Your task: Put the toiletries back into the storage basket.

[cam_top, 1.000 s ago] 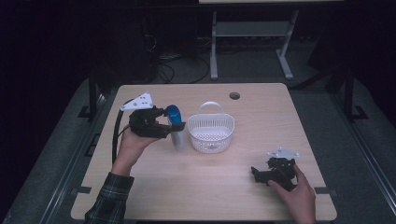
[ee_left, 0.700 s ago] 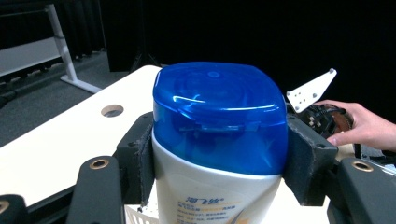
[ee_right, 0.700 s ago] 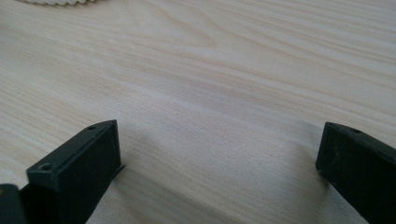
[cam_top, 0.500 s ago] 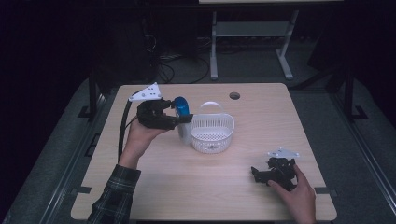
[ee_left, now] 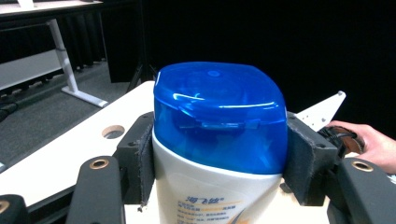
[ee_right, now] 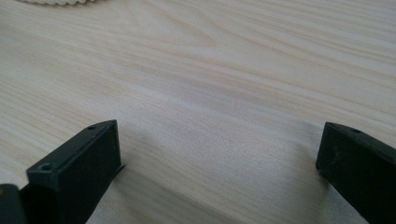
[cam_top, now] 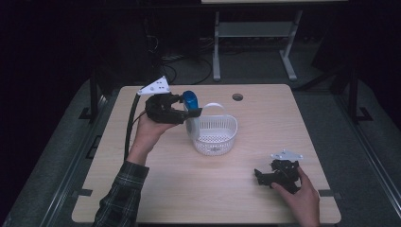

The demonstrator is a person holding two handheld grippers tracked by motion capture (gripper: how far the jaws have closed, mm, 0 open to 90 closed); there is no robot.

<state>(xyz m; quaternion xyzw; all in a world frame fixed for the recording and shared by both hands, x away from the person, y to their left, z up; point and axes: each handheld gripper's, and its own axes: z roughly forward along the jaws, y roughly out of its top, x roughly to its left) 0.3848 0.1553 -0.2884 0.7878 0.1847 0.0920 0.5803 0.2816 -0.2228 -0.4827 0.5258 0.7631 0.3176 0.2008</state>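
Behind left gripper (cam_top: 193,112), bottle (ee_left: 219,140) half hidden

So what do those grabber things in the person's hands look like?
Both are black. The left gripper has a pale three-cornered plate with small holes on top and a black cable trailing down past the wrist. Its jaws carry dark pads and brass-coloured rivets. The right gripper has a similar plate on top and blocky black jaws. The left arm wears a plaid sleeve.
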